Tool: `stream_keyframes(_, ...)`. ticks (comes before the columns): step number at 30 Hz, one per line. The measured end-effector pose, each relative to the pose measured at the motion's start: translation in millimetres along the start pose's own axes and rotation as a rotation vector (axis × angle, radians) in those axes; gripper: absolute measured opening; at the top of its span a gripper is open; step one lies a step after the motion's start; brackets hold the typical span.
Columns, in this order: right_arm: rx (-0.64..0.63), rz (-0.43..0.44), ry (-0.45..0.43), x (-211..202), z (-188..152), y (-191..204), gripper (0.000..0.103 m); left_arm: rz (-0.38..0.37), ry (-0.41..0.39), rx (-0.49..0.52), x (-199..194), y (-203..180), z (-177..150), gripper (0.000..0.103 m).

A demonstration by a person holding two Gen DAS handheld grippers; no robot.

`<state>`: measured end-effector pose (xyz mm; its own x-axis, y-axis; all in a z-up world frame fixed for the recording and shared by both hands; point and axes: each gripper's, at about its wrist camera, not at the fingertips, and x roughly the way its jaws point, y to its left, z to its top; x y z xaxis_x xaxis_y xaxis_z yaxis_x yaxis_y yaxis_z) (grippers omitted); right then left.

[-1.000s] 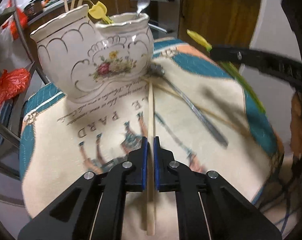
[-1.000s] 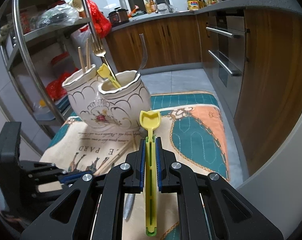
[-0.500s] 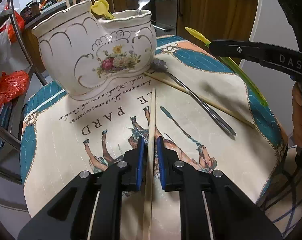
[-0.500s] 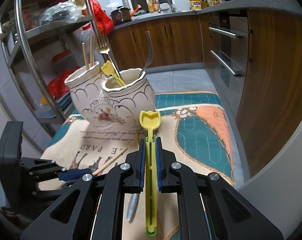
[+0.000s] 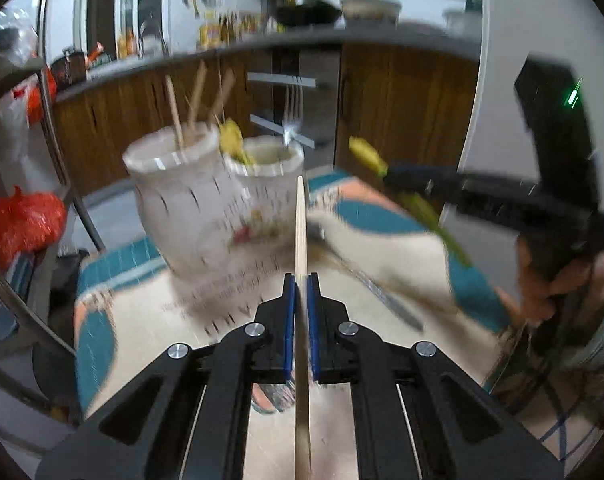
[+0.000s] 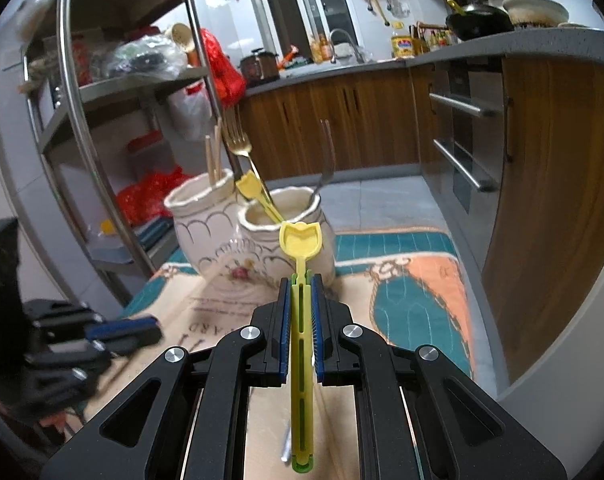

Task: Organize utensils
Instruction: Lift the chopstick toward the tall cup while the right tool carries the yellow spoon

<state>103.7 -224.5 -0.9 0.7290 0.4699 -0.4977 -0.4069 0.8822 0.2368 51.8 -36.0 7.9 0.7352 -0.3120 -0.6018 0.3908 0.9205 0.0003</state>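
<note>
1. Left gripper [image 5: 300,280]: jaws clamped on a wooden chopstick [image 5: 300,224], raised off the printed cloth [image 5: 229,312].
2. Right gripper [image 6: 300,280]: jaws clamped on a yellow spatula [image 6: 300,240], just before the two-pot ceramic holder [image 6: 221,236].

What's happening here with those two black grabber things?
Someone is sorting utensils into a double ceramic holder on a patterned mat. The left gripper clamps a wooden chopstick; the right gripper clamps a yellow-green plastic utensil. Both are held near the holder, which already has chopsticks and forks. A metal utensil lies on the mat.
</note>
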Motion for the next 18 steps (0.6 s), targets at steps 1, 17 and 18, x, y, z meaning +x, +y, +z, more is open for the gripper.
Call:
stream_keyframes(1,0.000,0.001,-0.004,0,1,1,0.010,-0.001,-0.035,-0.002,-9,3,4,0.006)
stream_keyframes(17,0.048,0.013,-0.137,30,61,3,0.010,0.052,-0.280,-0.160,-22,86,78,0.006)
stream_keyframes(18,0.052,0.017,-0.141,33,64,3,0.010,0.050,-0.284,-0.170,-18,90,82,0.006)
